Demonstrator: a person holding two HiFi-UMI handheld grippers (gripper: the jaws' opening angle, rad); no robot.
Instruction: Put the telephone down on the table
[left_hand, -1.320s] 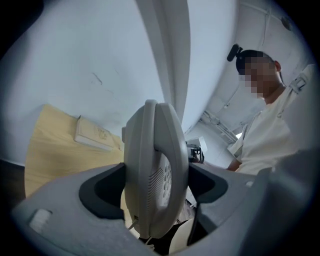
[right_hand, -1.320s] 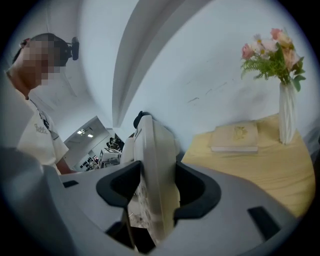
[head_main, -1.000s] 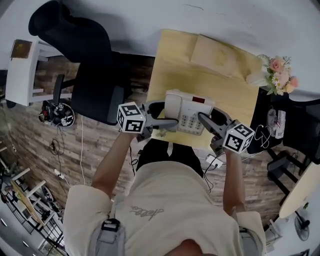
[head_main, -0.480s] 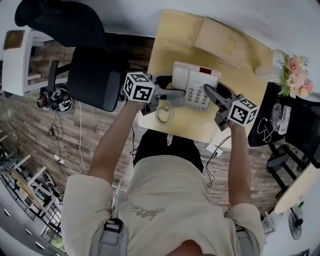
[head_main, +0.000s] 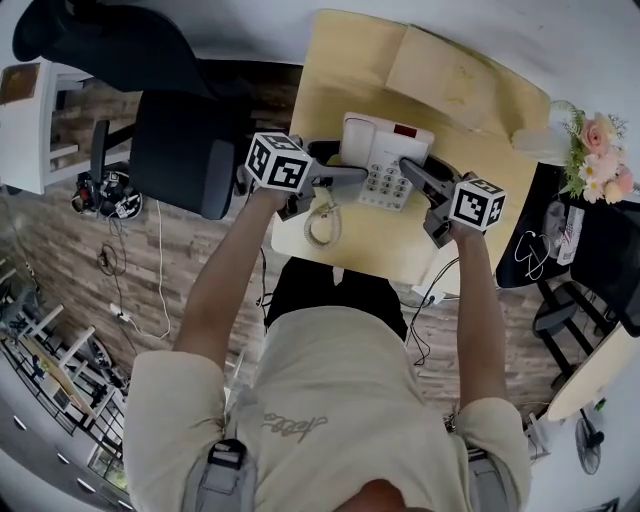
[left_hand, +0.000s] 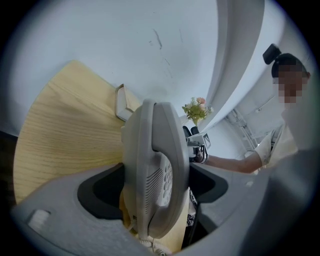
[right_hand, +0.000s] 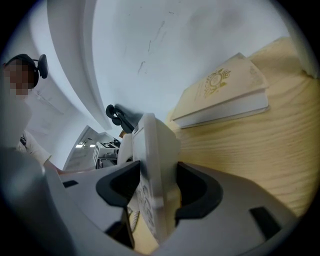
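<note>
A white telephone (head_main: 385, 160) with a red display and grey keys is held between both grippers over the front half of the pale wooden table (head_main: 340, 70). My left gripper (head_main: 345, 173) is shut on its handset side (left_hand: 155, 170). My right gripper (head_main: 412, 172) is shut on its keypad edge (right_hand: 150, 165). The coiled cord (head_main: 322, 225) hangs or lies below the left jaw near the table's front edge. Whether the telephone's base touches the table cannot be told.
A cream book (head_main: 450, 75) lies at the back of the table, beyond the telephone. A bunch of flowers (head_main: 590, 140) stands past the table's right end. A black office chair (head_main: 180, 150) stands left of the table. Cables lie on the wooden floor.
Both grippers have carried the telephone away from the table's front edge and farther in over the tabletop. The coiled cord now shows below the left gripper.
</note>
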